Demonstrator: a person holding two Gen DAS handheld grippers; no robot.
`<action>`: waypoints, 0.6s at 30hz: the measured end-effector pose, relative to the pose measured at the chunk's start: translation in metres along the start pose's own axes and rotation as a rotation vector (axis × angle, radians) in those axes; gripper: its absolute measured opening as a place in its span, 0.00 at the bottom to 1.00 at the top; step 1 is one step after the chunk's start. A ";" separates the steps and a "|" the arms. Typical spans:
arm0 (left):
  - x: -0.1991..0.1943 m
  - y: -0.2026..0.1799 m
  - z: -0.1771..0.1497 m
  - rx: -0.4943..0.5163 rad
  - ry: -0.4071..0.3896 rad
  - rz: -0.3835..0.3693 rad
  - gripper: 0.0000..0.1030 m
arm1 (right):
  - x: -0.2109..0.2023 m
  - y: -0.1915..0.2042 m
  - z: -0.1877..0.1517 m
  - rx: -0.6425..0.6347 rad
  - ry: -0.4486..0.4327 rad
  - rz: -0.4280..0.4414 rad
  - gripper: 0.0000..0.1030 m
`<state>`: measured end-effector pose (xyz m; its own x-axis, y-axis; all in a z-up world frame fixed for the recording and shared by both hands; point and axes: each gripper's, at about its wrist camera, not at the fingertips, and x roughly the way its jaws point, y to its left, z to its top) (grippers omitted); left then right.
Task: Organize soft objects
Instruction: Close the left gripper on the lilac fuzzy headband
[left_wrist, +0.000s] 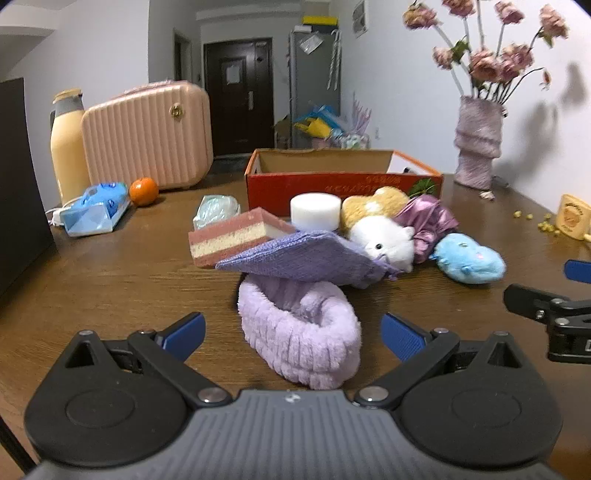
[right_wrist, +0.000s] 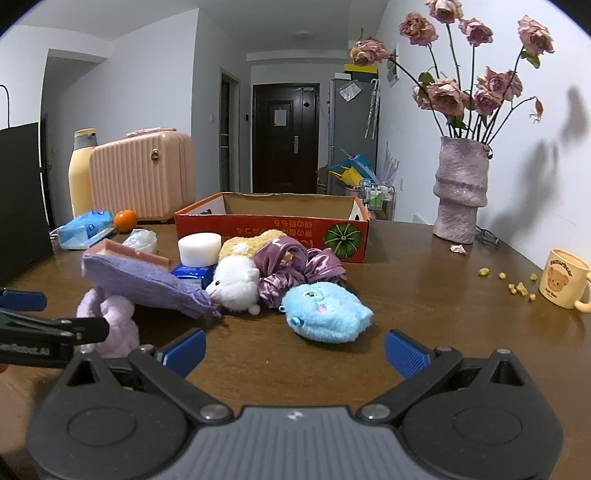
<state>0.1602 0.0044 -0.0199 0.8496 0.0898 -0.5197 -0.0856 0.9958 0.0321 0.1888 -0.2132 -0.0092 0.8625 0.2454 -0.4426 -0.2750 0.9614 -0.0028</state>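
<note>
1. A dark brown wooden counter (right_wrist: 424, 314) fills the foreground. Behind it a hallway leads to a dark door (right_wrist: 285, 136), with a grey fridge (right_wrist: 351, 133) to the door's right.
2. A red cardboard box with an open top (right_wrist: 273, 230) stands mid-counter. Just in front of it lies a cluster of soft things: a white round sponge (right_wrist: 199, 248), a pink-and-cream layered sponge (left_wrist: 229, 236), a purple knitted cloth (left_wrist: 299, 258), a white plush animal (right_wrist: 236, 284), a shiny purple satin scrunchie (right_wrist: 295, 269) and a fluffy blue plush toy (right_wrist: 327, 312).
3. A lilac fleecy headband (left_wrist: 303, 328) lies nearest the left gripper (left_wrist: 293, 332), part of it under the cloth.
4. At the counter's left are a ribbed pink case (left_wrist: 147, 133), a cream bottle (left_wrist: 68, 147), an orange (left_wrist: 144, 191) and a blue tissue pack (left_wrist: 96, 208). At the right are a mauve vase of dried roses (right_wrist: 461, 188), a cream bear mug (right_wrist: 565, 277) and yellow crumbs (right_wrist: 517, 286).
5. The left gripper is spread wide, holding nothing, one finger on each side of the headband.
6. The right gripper (right_wrist: 295, 350) is also wide apart and empty, near the blue plush, with bare wood in between.
</note>
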 end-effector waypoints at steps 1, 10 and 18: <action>0.005 0.000 0.002 -0.004 0.011 0.005 1.00 | 0.004 -0.001 0.001 -0.004 0.002 0.001 1.00; 0.041 -0.009 0.011 0.004 0.067 0.058 1.00 | 0.034 -0.006 0.006 0.002 0.031 0.016 1.00; 0.067 0.004 0.010 -0.063 0.153 0.056 0.78 | 0.043 -0.014 0.004 0.060 0.056 0.040 1.00</action>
<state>0.2220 0.0143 -0.0459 0.7542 0.1365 -0.6423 -0.1667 0.9859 0.0137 0.2308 -0.2157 -0.0248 0.8255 0.2781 -0.4911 -0.2812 0.9571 0.0693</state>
